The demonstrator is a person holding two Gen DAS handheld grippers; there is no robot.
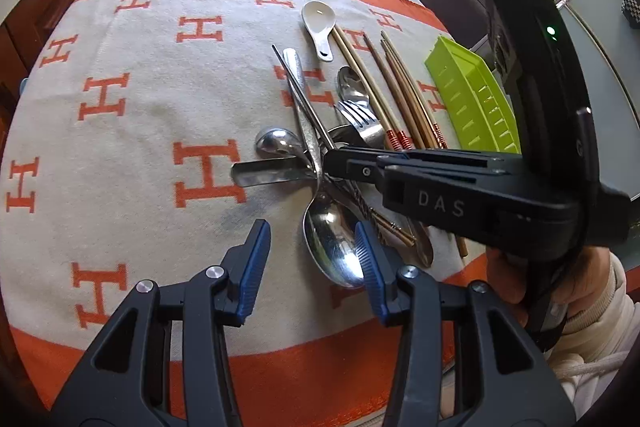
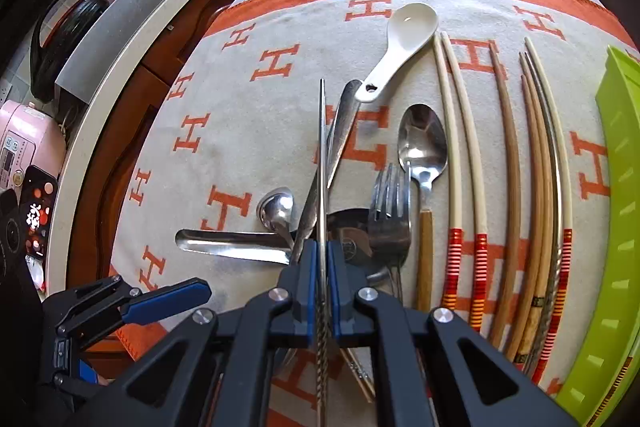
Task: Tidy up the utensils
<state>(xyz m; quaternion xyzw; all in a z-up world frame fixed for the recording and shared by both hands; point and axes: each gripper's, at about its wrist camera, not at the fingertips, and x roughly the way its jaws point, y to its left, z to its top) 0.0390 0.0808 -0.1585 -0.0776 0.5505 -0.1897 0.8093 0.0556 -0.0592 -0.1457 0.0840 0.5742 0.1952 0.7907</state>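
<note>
A thin metal chopstick (image 2: 322,163) is pinched between the blue pads (image 2: 310,281) of the right gripper (image 2: 322,287), its slim shaft running straight ahead from the fingertips over the heap of cutlery and its twisted end passing back between the fingers; in the left wrist view the same stick slants up and away from the black gripper tip (image 1: 334,157). Under and beside it lie a long steel spoon handle (image 2: 340,131), a small steel spoon (image 2: 276,209) and a flat steel handle (image 2: 232,247) pointing left. Just right of the grip are a fork (image 2: 390,211) and a steel teaspoon (image 2: 422,143), then a row of bamboo and wooden chopsticks (image 2: 512,163), some with red-banded ends. A white ceramic spoon (image 2: 400,43) sits farther off. A green tray (image 2: 618,187) lies at the right edge of the orange-and-cream cloth (image 2: 240,107). The left gripper (image 1: 312,259) hangs spread wide, holding nothing, its right pad (image 1: 370,259) over the bowl of a large steel spoon (image 1: 332,243)
</note>
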